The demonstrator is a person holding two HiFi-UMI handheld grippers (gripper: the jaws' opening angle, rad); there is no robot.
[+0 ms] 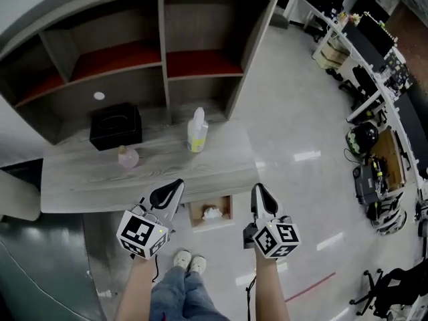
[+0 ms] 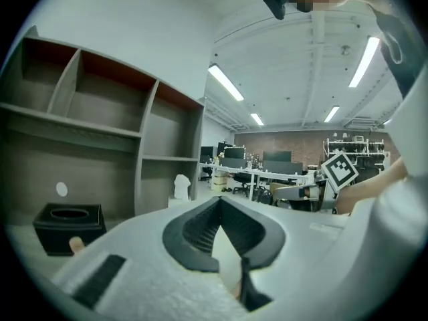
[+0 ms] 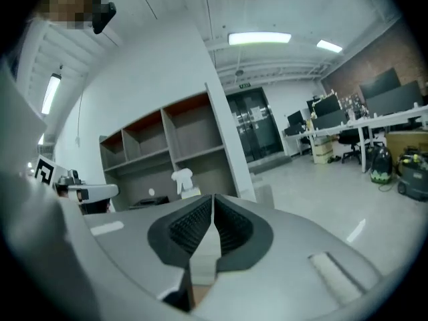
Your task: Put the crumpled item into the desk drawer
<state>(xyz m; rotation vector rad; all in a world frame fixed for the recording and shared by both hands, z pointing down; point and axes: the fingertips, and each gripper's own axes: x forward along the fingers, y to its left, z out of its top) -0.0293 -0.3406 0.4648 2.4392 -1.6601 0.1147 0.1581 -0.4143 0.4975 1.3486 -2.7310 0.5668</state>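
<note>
1. Crumpled item (image 1: 212, 212): a white wad lying inside the open drawer (image 1: 194, 217), which sticks out from under the front edge of the desk (image 1: 80, 179). Judgement: placement looks done, and pushing the drawer shut is probably all that is left.
2. Left gripper (image 1: 176, 184): jaws together with the tips meeting and nothing between them. It hangs above the desk's front edge, just left of the drawer.
3. Right gripper (image 1: 259, 188): jaws also together and empty. It sits just right of the drawer, near the desk's right corner.
4. Doing the step well (judgement):
   - Leave the jaws closed and use one gripper as a blunt pusher.
   - Press the drawer front near its middle so it slides straight and does not skew.
   - First check that the wad sits below the rim, so it cannot catch under the desktop.
5. Surroundings:
   - A black box (image 1: 116, 126), a pink bottle (image 1: 128, 156) and a white spray bottle (image 1: 197, 131) stand on the desk, all back from the front edge.
   - A shelf unit (image 1: 164, 52) rises behind them.
   - Office workstations (image 1: 361, 39) are well apart at the far right.
6. In the way: the person's shoes (image 1: 189, 263) stand just in front of the drawer, so the approach is tight. The desktop overhang hides the rear of the drawer.
</note>
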